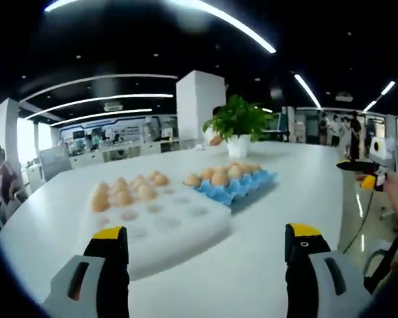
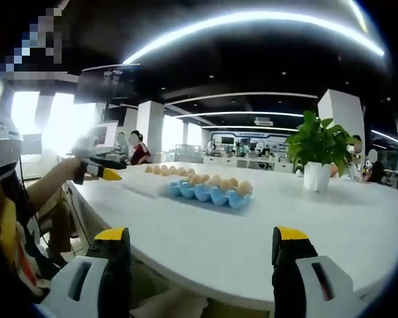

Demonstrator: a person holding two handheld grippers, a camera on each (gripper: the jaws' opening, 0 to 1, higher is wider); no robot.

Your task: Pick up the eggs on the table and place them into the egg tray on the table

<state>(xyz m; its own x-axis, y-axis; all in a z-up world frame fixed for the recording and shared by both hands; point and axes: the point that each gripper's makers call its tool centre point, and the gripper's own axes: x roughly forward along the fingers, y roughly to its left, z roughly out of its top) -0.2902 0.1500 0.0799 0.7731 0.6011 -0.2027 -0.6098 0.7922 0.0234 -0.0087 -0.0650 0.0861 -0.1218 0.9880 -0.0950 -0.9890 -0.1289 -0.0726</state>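
left tongs point(image 1: 205, 248) apart | right tongs point(image 2: 202, 248) apart | blue dimpled egg tray point(image 1: 242, 187), smooth tan eggs point(image 1: 219, 177) | glossy white table point(image 1: 305, 172)

No text, label or number is clear enough to read.

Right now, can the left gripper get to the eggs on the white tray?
Probably yes: the left gripper is open, facing the eggs on the white tray, with nothing between them.

A: How many egg trays beside the potted plant point(image 1: 237, 124)?
B: Two: one white tray point(image 1: 166, 222), one blue tray point(image 1: 242, 187).
A: Eggs?
B: About eight on the white; the blue's cluster blurs, roughly five.
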